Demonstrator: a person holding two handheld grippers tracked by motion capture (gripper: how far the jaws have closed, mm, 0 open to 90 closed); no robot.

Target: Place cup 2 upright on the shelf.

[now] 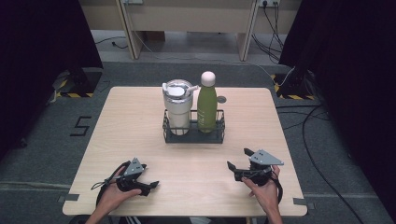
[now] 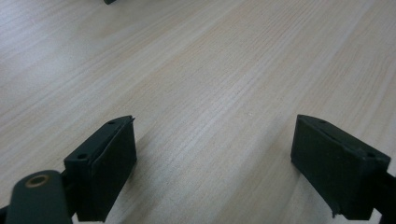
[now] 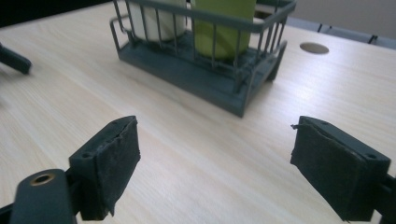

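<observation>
Grippers rest low at the near edge of the wooden table point(image 1: 140, 140), one in each of the person's hands, and from the high view both look parked rather than at work: the left gripper point(image 1: 150, 186) lies well to the near-left of the wire basket point(image 1: 193, 135), the right gripper point(image 1: 238, 161) to its near-right, each well apart from it. That basket sits at the table's middle toward the far side, and it keeps two drinking vessels upright side by side, a pale tumbler point(image 1: 178, 107) with a clear lid on the left and a green bottle point(image 1: 207, 105) with a cream cap on the right; its rails seem meant to stop them tipping. From the left gripper view, the left gripper point(image 2: 215, 168) has its jaws spread wide over bare wood grain, nothing between them. From the right gripper view, the right gripper point(image 3: 215, 170) also stands wide apart and empty, aimed toward the wire basket point(image 3: 205, 77), whose dark wires and flat base show plainly, with the green bottle point(image 3: 224, 28) just behind the nearest rail and the pale tumbler point(image 3: 154, 21) beside it. I judge the bottle the likelier first pick, since the right gripper faces it.
</observation>
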